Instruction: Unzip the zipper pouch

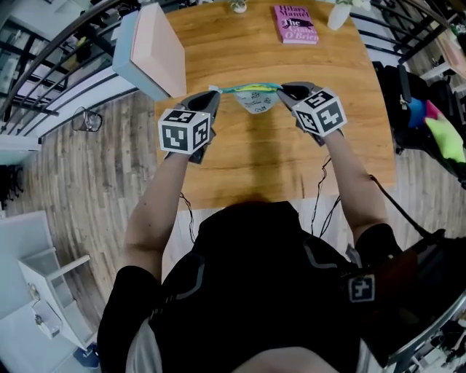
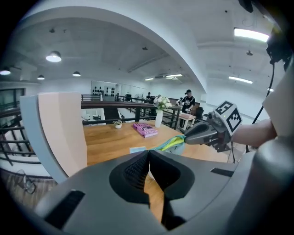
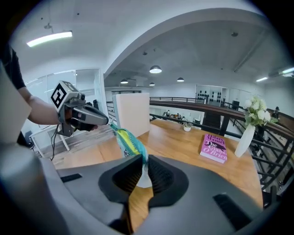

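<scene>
A small zipper pouch (image 1: 256,99), pale with a teal and yellow zipper band along its top, hangs stretched between my two grippers above the wooden table (image 1: 291,160). My left gripper (image 1: 215,92) is shut on the pouch's left end, and its jaws meet tightly in the left gripper view (image 2: 148,156). My right gripper (image 1: 282,89) is shut on the right end; the pouch (image 3: 128,142) runs straight into its closed jaws (image 3: 143,163). The zipper band (image 2: 172,143) reaches across to the right gripper's tips (image 2: 187,137). Which gripper has the zipper pull I cannot tell.
A large pale-blue and pink box (image 1: 149,51) stands on the table's left edge, close to my left gripper. At the far end lie a pink book (image 1: 295,23), a white vase (image 1: 337,14) and a small plant pot (image 1: 238,6). Bags (image 1: 429,124) sit right of the table.
</scene>
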